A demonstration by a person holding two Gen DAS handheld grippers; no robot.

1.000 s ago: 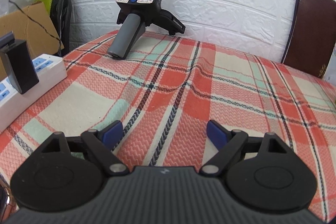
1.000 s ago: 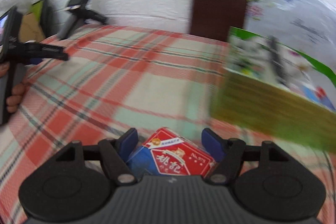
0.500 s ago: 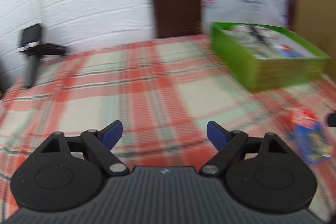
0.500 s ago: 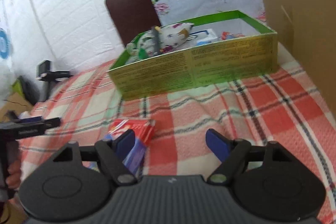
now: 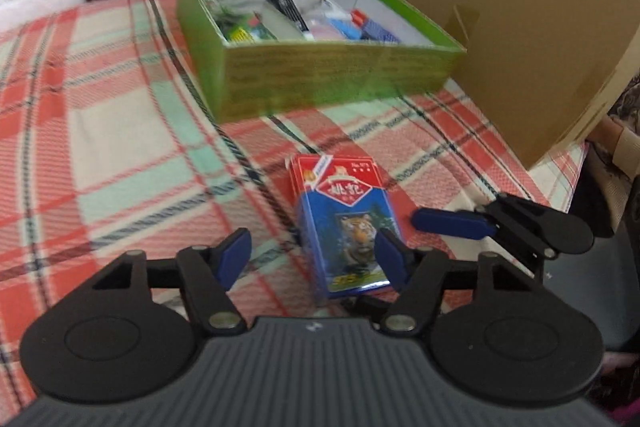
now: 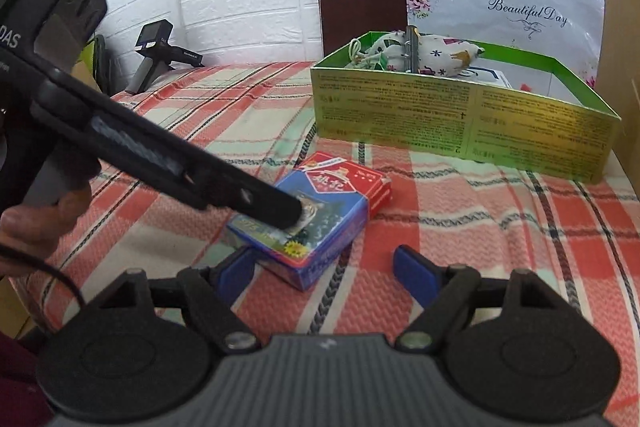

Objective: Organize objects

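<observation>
**Both grippers at the card pack**

Left gripper (image 5: pixel 314 259) is closing, its right pad at the card pack (image 5: pixel 344 223), nothing clamped. Right gripper (image 6: pixel 326 271) is widening, empty, just beside that pack. The pack lies flat on the plaid worktop (image 5: pixel 120 131), near the green box (image 5: pixel 340 75).
</observation>
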